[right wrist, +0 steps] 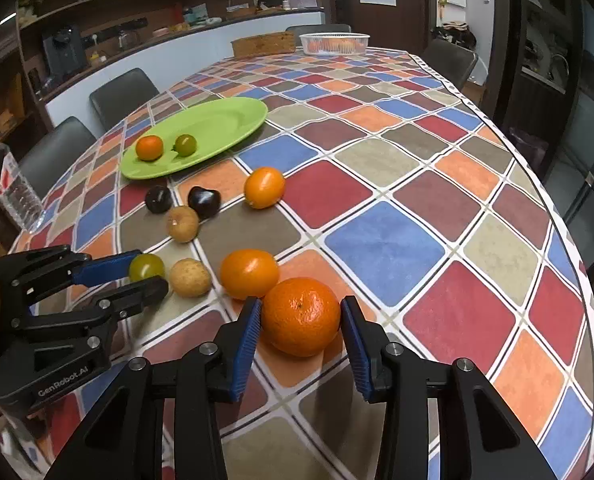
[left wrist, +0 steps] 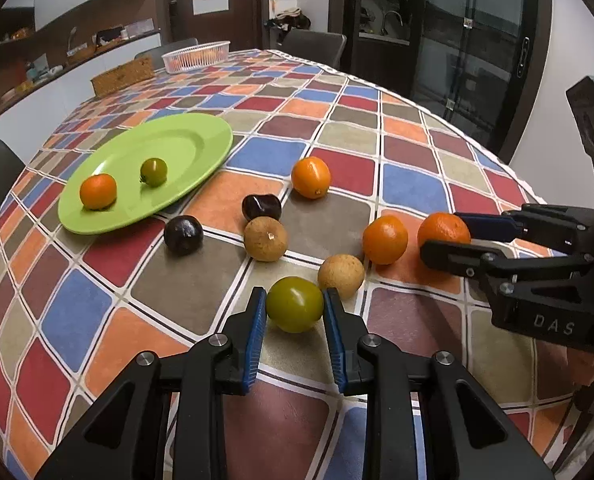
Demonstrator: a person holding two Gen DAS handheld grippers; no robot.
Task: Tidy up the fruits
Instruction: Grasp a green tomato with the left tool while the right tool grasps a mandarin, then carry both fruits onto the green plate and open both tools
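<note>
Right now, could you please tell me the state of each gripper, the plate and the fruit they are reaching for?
Left gripper: around the green fruit, contact unclear.
Right gripper: around the mandarin, left pad touching, contact on the right unclear.
Green plate: flat on the table, holding two fruits.
White basket: upright at the far end.

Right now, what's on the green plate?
The green plate holds two fruits: a small orange and a green tomato, side by side and apart. The rest is bare. Whatever lies under the plate is hidden.
</note>
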